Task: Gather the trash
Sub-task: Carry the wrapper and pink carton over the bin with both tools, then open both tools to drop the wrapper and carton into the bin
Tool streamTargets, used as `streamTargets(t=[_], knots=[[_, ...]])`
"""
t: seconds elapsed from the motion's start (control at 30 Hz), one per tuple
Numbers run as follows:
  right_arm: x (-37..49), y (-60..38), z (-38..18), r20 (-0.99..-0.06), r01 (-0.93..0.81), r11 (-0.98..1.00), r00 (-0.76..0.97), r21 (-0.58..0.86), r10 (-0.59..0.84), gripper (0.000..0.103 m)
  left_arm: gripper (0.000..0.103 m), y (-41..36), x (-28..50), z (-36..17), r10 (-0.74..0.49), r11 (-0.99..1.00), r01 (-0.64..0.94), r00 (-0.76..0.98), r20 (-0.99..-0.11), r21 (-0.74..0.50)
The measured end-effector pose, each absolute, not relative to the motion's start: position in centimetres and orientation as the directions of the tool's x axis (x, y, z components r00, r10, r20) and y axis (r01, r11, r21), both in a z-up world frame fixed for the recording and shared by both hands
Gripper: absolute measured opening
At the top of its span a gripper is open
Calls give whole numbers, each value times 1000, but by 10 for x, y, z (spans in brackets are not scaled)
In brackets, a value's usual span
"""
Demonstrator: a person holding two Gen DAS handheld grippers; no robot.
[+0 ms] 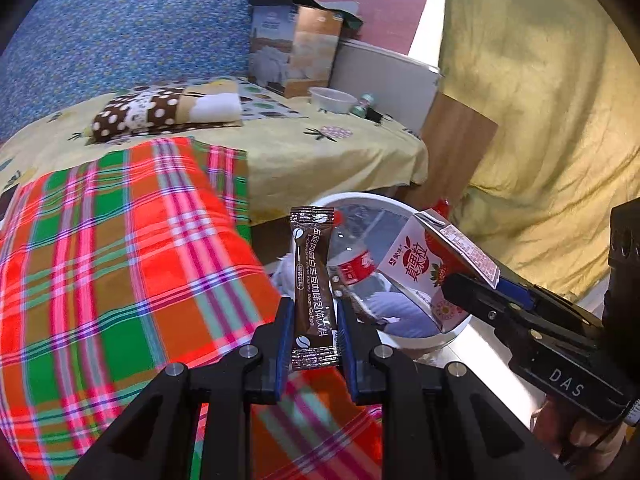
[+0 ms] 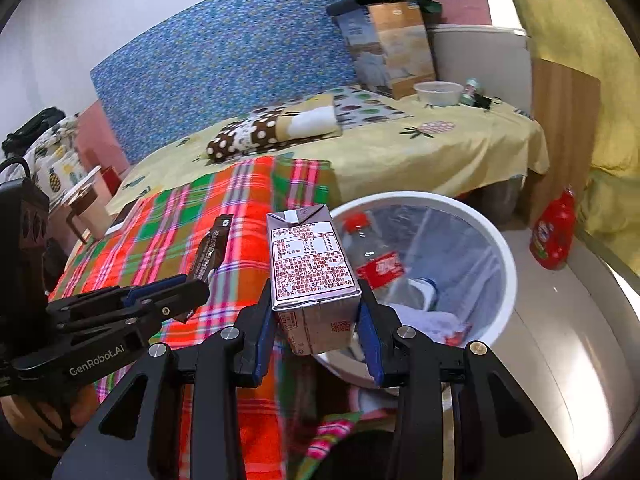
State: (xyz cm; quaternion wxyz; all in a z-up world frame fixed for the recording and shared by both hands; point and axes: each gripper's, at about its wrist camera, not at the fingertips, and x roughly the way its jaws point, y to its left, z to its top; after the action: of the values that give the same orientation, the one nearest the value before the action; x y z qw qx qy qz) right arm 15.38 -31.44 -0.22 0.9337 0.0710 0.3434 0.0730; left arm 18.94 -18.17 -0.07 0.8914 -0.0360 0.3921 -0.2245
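Observation:
My left gripper (image 1: 314,312) is shut on a brown coffee sachet (image 1: 313,280) that stands upright between its blue pads, just over the near rim of a white trash bin (image 1: 444,338). The sachet (image 2: 212,250) and left gripper (image 2: 192,292) also show at the left of the right wrist view. My right gripper (image 2: 316,312) is shut on a small drink carton (image 2: 314,276), held above the bed's edge beside the bin (image 2: 502,248). In the left wrist view the carton (image 1: 424,268) hangs over the bin with the right gripper (image 1: 472,292) on it. A clear plastic bottle (image 2: 376,260) with a red label lies inside the bin.
A plaid blanket (image 1: 120,260) covers the bed's near part, with a yellow sheet (image 2: 440,148) beyond. A polka-dot pillow (image 2: 256,136), a paper bag (image 2: 392,52) and a white bowl (image 2: 438,94) lie at the far end. A red bottle (image 2: 554,234) stands on the floor by a wooden board (image 2: 564,128).

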Motion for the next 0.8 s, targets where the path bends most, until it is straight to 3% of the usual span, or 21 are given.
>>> streamTargets(t=[0.8], knots=[[169, -367, -30, -706, 81, 982, 706, 172, 66, 40, 22, -260, 232, -43, -488, 845, 464, 471, -734, -264]])
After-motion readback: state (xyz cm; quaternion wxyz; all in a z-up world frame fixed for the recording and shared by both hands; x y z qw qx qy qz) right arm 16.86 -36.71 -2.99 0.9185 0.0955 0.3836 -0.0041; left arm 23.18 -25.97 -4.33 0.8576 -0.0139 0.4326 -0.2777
